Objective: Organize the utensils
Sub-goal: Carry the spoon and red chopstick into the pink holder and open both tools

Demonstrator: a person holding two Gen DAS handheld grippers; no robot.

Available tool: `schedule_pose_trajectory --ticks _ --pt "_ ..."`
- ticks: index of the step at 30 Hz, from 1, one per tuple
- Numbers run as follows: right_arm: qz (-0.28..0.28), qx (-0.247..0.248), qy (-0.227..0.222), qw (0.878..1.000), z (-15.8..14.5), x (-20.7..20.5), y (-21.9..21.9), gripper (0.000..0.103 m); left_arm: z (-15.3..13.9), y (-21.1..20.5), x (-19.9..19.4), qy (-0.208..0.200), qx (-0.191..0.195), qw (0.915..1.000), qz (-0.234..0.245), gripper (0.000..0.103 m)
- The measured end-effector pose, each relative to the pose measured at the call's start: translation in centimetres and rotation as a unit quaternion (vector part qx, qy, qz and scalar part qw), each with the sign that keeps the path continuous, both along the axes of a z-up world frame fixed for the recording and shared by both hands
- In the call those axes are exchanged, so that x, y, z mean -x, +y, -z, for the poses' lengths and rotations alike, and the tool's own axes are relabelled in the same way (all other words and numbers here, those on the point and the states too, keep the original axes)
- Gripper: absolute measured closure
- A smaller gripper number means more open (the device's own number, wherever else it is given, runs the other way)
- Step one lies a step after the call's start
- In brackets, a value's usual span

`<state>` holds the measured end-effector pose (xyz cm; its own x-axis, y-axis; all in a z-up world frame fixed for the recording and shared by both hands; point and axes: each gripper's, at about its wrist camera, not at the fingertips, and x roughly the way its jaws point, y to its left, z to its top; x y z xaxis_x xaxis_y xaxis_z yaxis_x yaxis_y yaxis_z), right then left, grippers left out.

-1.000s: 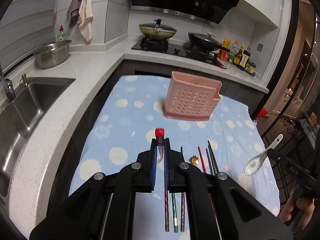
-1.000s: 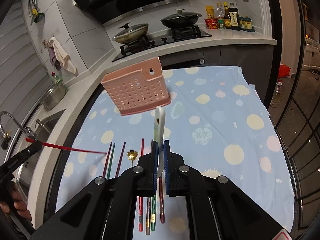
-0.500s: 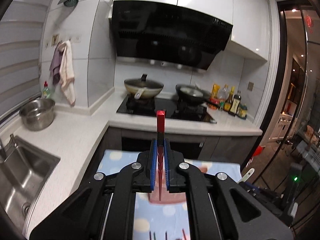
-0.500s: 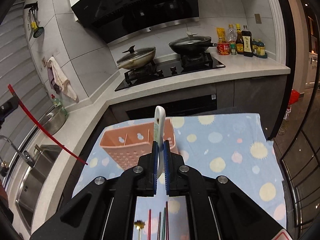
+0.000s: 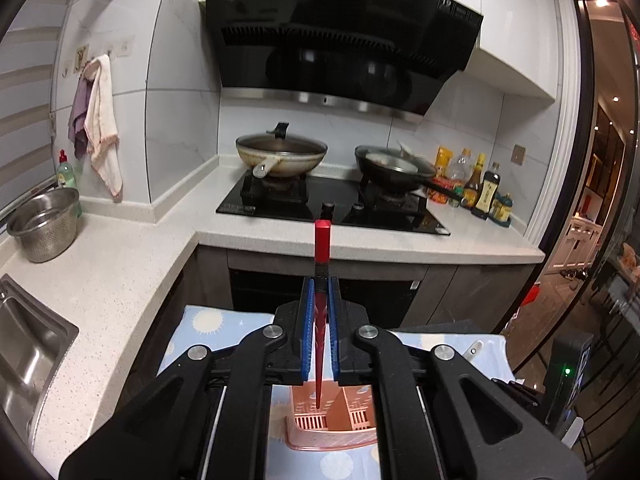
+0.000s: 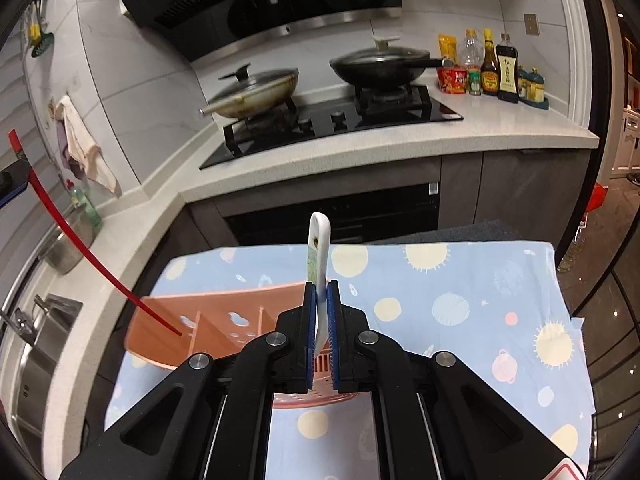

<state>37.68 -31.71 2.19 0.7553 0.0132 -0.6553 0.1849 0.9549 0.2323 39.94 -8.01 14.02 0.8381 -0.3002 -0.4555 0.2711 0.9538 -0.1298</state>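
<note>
My left gripper (image 5: 319, 296) is shut on a red chopstick (image 5: 322, 240), held upright, its lower tip just above the pink perforated utensil basket (image 5: 332, 420). In the right wrist view the same chopstick (image 6: 80, 240) slants down into the basket's left compartment (image 6: 168, 328). My right gripper (image 6: 320, 300) is shut on a white ceramic spoon (image 6: 319, 240), handle up, its bowl hidden behind the jaws, over the basket's right part.
The basket stands on a blue cloth with sun and planet prints (image 6: 460, 288). Behind it run a white counter (image 5: 400, 240), a hob with two lidded pans (image 5: 280, 152), sauce bottles (image 5: 480, 188), a steel bowl (image 5: 44, 224) and a sink (image 5: 24, 352).
Both grippers rose from the cloth and tilted upright, carrying chopstick and spoon forward over the basket. The chopstick's tip has come down to the basket's left compartment.
</note>
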Motion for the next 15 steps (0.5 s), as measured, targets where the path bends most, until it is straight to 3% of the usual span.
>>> schedule_pose_trajectory --ticks 6,10,15 --pt "-0.002 0.016 0.014 1.0 1.8 -0.3 0.6 0.093 3.1 0.2 -0.8 0.031 -0.008 0.9995 -0.007 0.095" --pt "0.0 0.036 0.009 0.999 1.2 0.6 1.2 0.077 4.2 1.0 -0.2 0.038 -0.008 0.999 -0.021 0.065" --pt "0.0 0.047 0.009 0.999 -0.4 2.9 2.0 0.072 5.0 1.9 1.7 0.041 -0.02 0.9984 -0.033 0.063"
